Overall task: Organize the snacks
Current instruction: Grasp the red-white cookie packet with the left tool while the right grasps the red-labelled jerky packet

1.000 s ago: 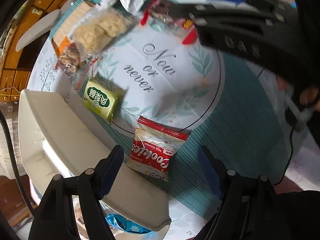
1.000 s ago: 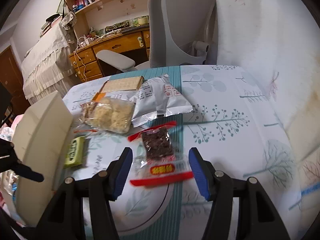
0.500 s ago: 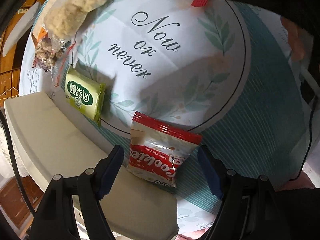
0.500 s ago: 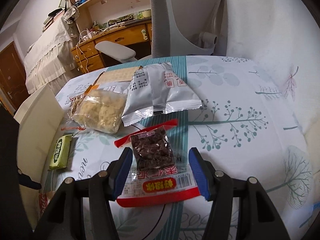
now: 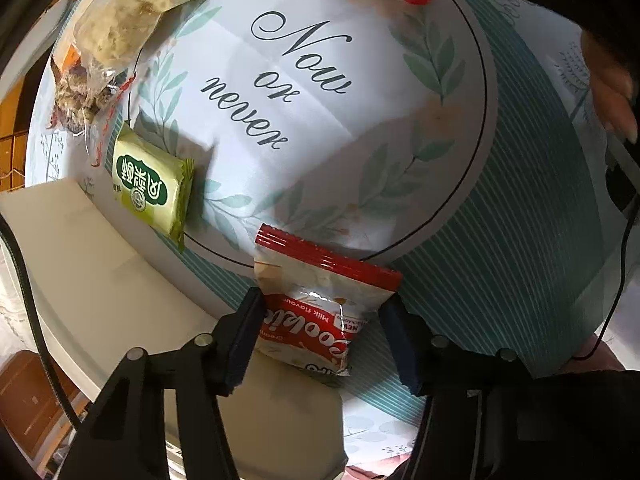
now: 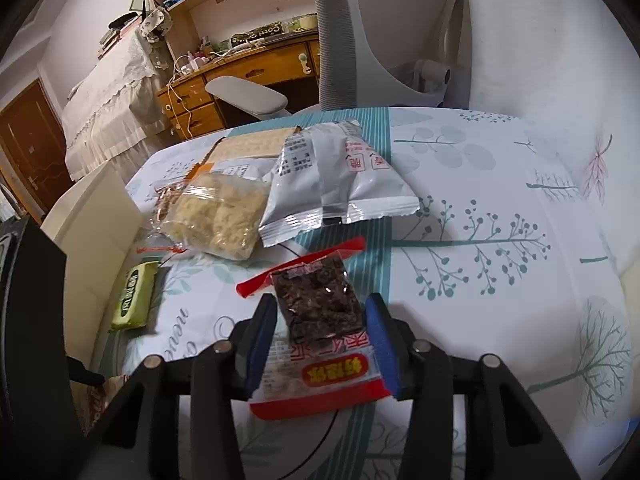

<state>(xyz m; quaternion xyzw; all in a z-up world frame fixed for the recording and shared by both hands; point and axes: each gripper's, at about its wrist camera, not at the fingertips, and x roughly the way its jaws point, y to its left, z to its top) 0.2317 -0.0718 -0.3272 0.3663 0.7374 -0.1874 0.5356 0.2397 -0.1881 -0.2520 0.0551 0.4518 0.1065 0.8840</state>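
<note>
My left gripper (image 5: 322,322) is open, its fingers on either side of a red and white cookie packet (image 5: 316,304) that lies on the tablecloth beside a cream bin (image 5: 80,272). A green packet (image 5: 148,186) lies to its left. My right gripper (image 6: 320,332) is open around a clear packet of dark brown snack with red ends (image 6: 320,320). The fingers look close to the packet's sides. The green packet (image 6: 134,294) also shows in the right wrist view.
Behind lie a clear bag of pale crisp pieces (image 6: 218,216), a silver foil bag (image 6: 332,184) and a flat cracker pack (image 6: 248,146). The cream bin (image 6: 92,216) stands along the table's left. A grey chair (image 6: 360,32) is behind the table.
Both grippers have moved forward and down. The cookie packet now lies between the left fingers and the dark snack packet between the right fingers. The jaws have narrowed.
</note>
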